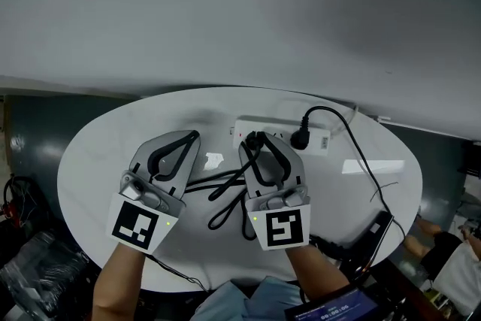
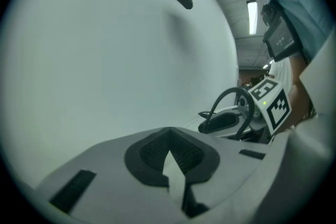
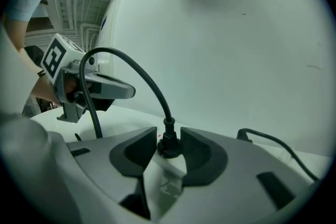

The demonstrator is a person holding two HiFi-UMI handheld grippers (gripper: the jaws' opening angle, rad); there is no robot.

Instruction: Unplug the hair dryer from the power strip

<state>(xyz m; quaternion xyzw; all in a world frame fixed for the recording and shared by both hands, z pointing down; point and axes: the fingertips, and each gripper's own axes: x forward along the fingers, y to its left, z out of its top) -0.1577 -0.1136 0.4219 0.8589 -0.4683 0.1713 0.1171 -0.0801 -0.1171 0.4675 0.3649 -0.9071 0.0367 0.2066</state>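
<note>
Upper centre of the desk [image 1: 98, 162]: black plug [image 3: 169, 145], presumably the hair dryer's, still seated in power strip [image 1: 282, 128]; right tool [image 1: 259, 142] open astride it, ungripped; left tool [image 1: 194, 137] closed, empty; pull-out outstanding.

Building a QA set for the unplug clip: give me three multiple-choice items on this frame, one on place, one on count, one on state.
1. Between the right tongs stands: A) a black plug B) a cup C) nothing
2. Plugs in the power strip: A) one B) two C) four
3. The left tongs are: A) wide apart B) shut on a cord C) shut, empty
Key: 1A, the right gripper view shows the plug between the pads; 2B, the head view shows it and a second plug in the strip; 3C, the tips meet with nothing between.
</note>
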